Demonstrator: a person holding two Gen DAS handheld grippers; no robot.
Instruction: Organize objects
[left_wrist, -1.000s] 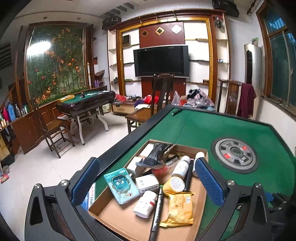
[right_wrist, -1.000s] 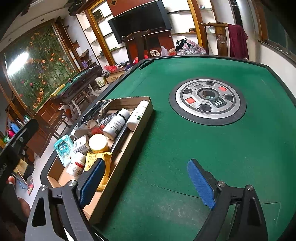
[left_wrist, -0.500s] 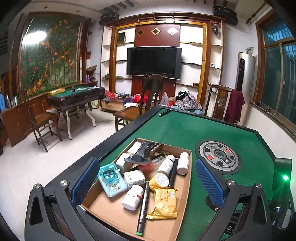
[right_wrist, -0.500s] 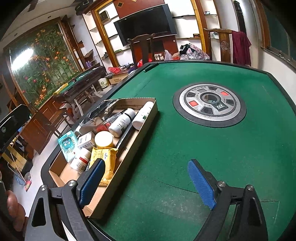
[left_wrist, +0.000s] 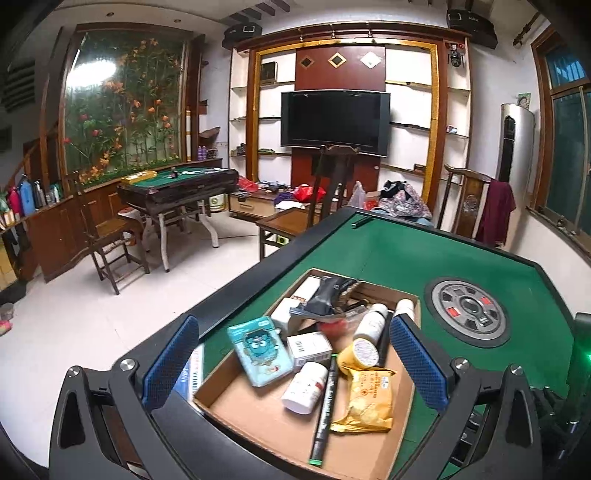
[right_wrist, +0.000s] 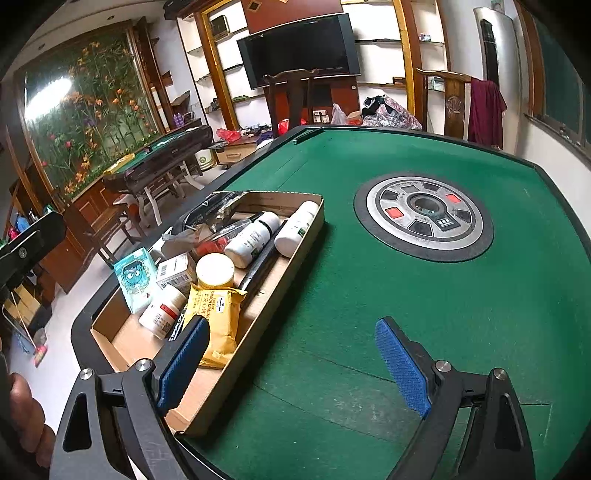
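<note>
A shallow cardboard box lies at the left edge of the green table. It holds a teal cartoon packet, white bottles, a yellow cracker pack, a black marker, a small white carton and a dark pouch. My left gripper is open and empty above the box. My right gripper is open and empty above the box's right wall and the felt.
A round grey control dial sits in the table's middle. A black raised rim runs along the table's left side. Chairs, a second game table and a TV stand beyond.
The left view has pulled back and risen, so more of the box shows. The right gripper has shifted slightly back. Both stay open and empty.
</note>
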